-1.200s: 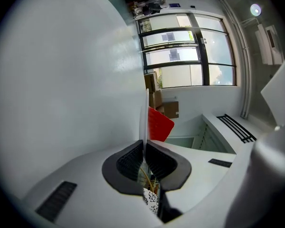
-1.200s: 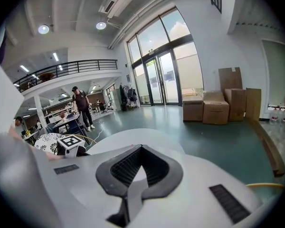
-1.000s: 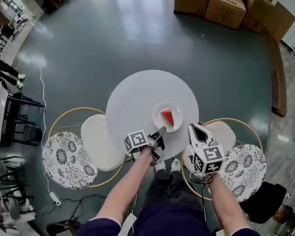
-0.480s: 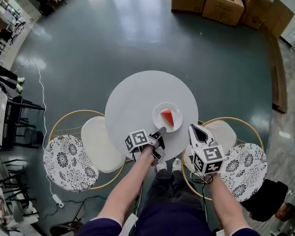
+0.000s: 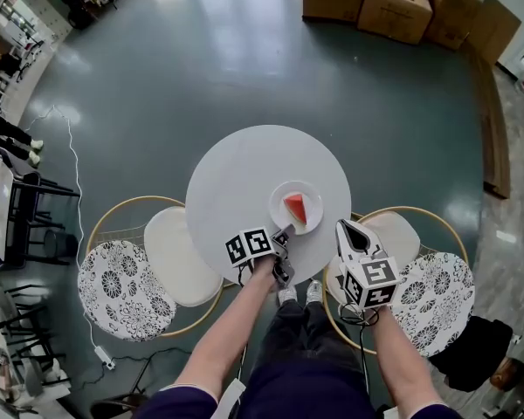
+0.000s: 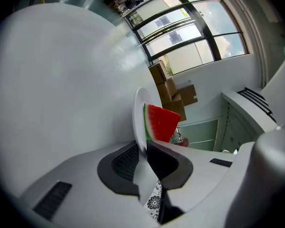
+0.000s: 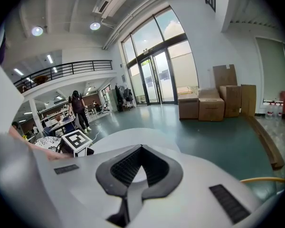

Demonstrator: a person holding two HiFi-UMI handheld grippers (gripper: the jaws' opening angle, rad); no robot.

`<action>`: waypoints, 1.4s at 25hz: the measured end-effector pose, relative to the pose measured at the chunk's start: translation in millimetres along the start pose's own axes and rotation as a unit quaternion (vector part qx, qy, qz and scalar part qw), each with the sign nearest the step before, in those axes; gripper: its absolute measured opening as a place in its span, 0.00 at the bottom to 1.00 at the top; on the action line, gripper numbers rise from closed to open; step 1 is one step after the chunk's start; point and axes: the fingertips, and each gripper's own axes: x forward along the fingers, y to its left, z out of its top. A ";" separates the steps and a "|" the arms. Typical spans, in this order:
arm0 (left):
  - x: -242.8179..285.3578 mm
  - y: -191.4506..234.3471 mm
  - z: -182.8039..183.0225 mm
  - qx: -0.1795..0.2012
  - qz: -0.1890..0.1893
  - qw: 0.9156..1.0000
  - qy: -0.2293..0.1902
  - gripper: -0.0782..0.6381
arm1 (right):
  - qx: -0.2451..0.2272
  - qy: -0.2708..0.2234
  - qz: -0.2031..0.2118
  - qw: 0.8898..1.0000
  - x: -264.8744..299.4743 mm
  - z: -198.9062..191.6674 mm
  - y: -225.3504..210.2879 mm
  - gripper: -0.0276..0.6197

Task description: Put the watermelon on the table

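Note:
A red watermelon wedge with a green rind lies on a small white plate at the near right of the round white table. My left gripper reaches over the table's near edge to the plate's rim. In the left gripper view the plate stands on edge with its rim between the pads of my left gripper, the watermelon just beyond. These jaws are opening, the rim still pinched. My right gripper hovers off the table's right edge, shut and empty; the right gripper view shows this gripper's pads together.
Two wire-frame chairs with patterned cushions flank the table, each with a plain white seat beside it. Cardboard boxes are stacked at the far right. Black chairs and a cable lie at the left.
My left gripper has rolled a little and its marker cube has shifted slightly toward the plate. Plate, watermelon and right gripper have stayed where they were.

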 end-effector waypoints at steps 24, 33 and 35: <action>-5.6 11.9 -4.9 0.187 0.187 0.964 -0.003 0.32 | 0.012 -0.012 -0.017 1.000 -26.1 -6.3 -11.7 0.05; -35.8 -0.5 -6.9 0.233 0.189 0.954 -0.029 0.33 | 0.003 -0.027 -0.001 1.000 -42.9 1.2 -6.0 0.05; -53.0 -19.2 -4.4 0.267 0.175 0.946 -0.047 0.33 | -0.003 -0.033 0.009 0.999 -45.4 9.6 -0.5 0.05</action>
